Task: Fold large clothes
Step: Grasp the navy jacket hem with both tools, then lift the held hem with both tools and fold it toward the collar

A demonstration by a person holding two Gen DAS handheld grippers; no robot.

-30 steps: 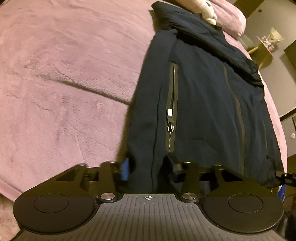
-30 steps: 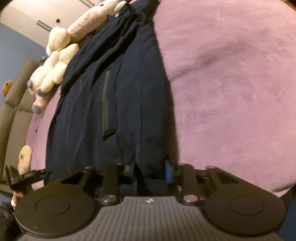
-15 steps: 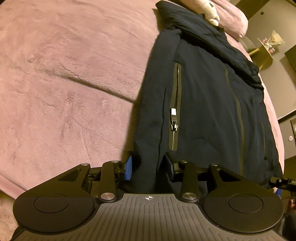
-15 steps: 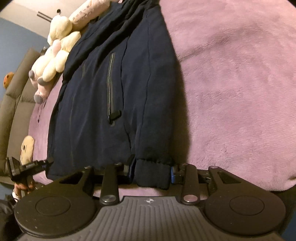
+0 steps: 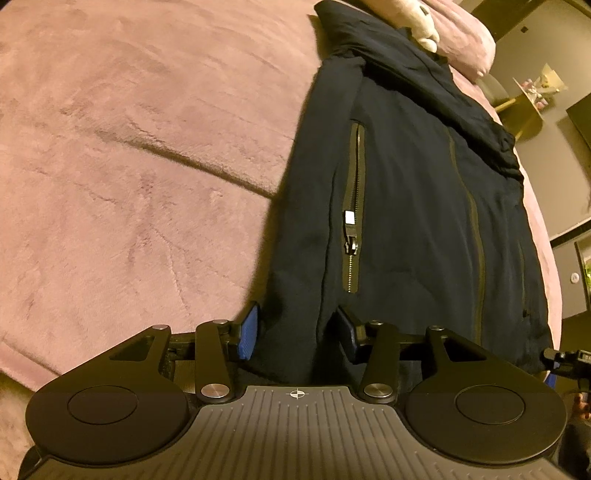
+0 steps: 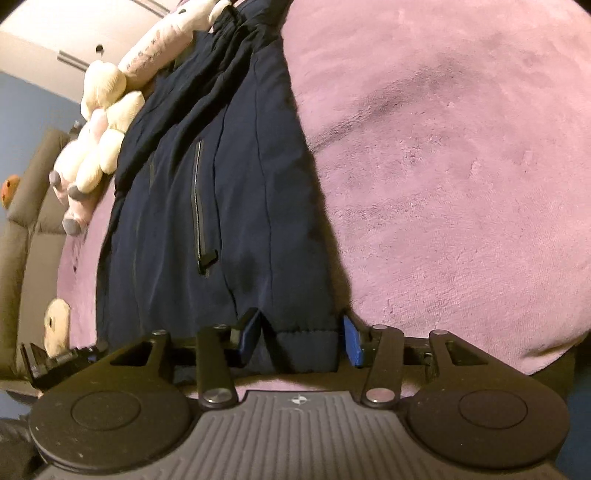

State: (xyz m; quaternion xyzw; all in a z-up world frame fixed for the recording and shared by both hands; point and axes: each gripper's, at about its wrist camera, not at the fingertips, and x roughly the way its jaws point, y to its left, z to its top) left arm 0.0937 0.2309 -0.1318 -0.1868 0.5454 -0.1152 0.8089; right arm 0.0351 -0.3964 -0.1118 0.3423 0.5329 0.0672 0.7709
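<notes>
My left gripper (image 5: pixel 297 334) and right gripper (image 6: pixel 299 341) just opening, jaws parted, navy jacket (image 5: pixel 406 221) sleeves between unpinched, flat at purple bed (image 5: pixel 129 166) edge.

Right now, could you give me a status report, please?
Both tools just opening, left tool and right tool straddling jacket sleeves. Jacket flat on bed. Plush toys alongside.

Navy jacket (image 5: pixel 406 221) on mauve-pink blanket (image 5: pixel 129 166); cream plush toy (image 6: pixel 107 122); blue gripper pads (image 6: pixel 351 345).

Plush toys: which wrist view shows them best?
Right wrist. The plush toys lie in full along the jacket's far side, with another by the bed's edge. The left wrist view catches only a white scrap past the collar.
</notes>
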